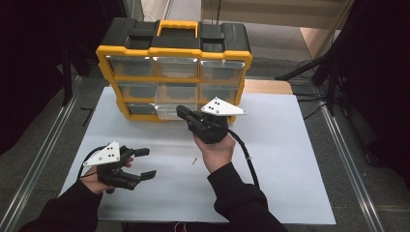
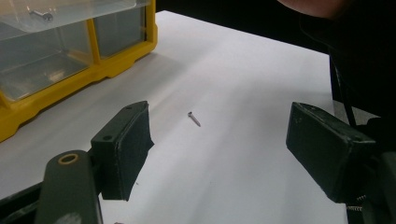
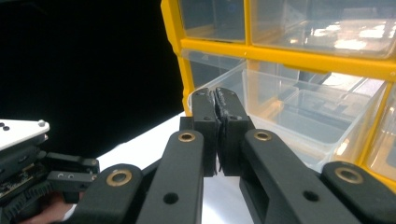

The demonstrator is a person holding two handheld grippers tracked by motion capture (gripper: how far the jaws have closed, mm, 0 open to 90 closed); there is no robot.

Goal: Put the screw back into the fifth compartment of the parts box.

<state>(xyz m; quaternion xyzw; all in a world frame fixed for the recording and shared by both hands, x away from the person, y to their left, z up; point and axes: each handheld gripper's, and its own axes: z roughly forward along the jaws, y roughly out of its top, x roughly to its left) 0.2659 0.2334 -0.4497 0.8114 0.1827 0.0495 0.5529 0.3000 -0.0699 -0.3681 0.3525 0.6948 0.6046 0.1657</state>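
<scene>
High view: fixed above the person's side, looking forward and down over the white table (image 1: 290,159); yellow drawer cabinet (image 1: 174,53) at 12 o'clock, far edge.

Left gripper view: low, close to the tabletop, looking along it; cabinet corner (image 2: 116,60) at 10 o'clock.

Right gripper view: very near the cabinet front (image 3: 299,58), at 1 o'clock.

All three views share the cabinet and tabletop.
</scene>
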